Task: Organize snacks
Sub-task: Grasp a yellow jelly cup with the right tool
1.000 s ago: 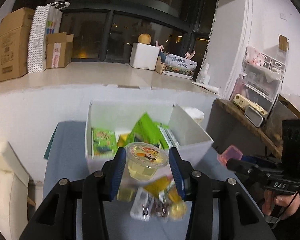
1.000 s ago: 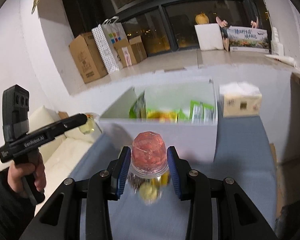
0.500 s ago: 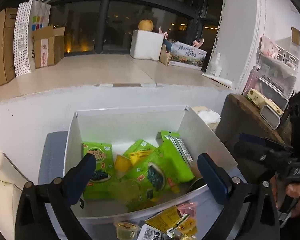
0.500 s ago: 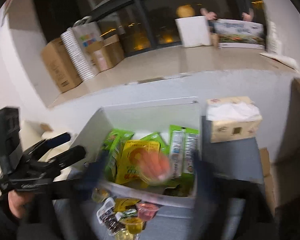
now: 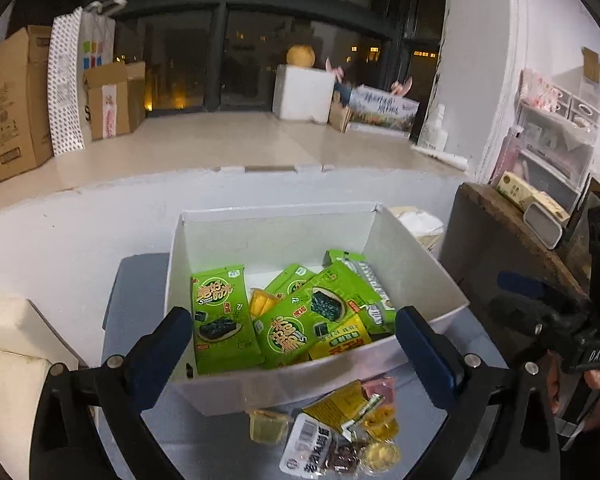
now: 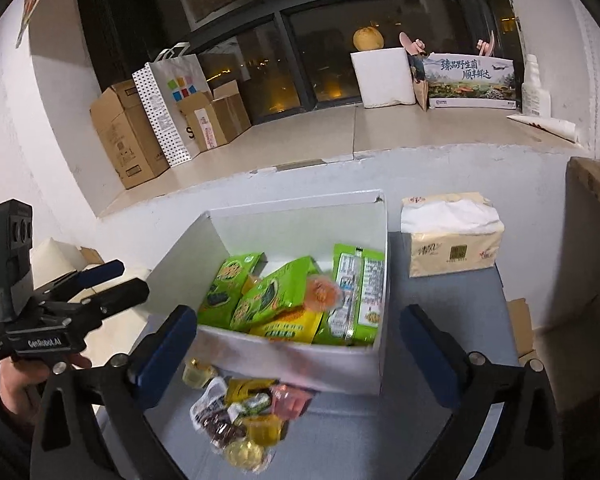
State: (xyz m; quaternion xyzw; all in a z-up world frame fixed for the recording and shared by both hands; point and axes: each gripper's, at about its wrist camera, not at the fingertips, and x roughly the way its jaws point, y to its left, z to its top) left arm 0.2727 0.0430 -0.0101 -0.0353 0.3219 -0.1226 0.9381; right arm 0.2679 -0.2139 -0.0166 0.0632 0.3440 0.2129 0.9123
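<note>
Both grippers are hovering over a white box (image 5: 416,264) of snacks on a grey bench (image 5: 136,280), fingers spread wide and grasping nothing. The left gripper (image 5: 296,344) is spanning the near wall of the box, its 2 blue-padded fingers (image 5: 172,336) standing apart on either side of the green seaweed packets (image 5: 220,316) that are lying ahead of them inside. A yellow jelly cup (image 5: 262,302) is sitting among those packets, between the fingers and just beyond them. Below the fingers, outside the box and against its near wall, a small pile of loose snacks (image 5: 340,436) is lying on the bench.

The right gripper (image 6: 300,344) is likewise released, its fingers (image 6: 428,340) framing the same box (image 6: 300,216) from the other side. An orange jelly cup (image 6: 322,292), blurred, is showing above the packets between the fingers; whether it is touching them cannot be told. A yellow packet (image 6: 296,322) is lying under it. A tissue pack (image 6: 452,240) is standing on the bench beyond the right-hand finger, just beside the box. The left gripper (image 6: 100,284) is appearing off to the left of the fingers.
</note>
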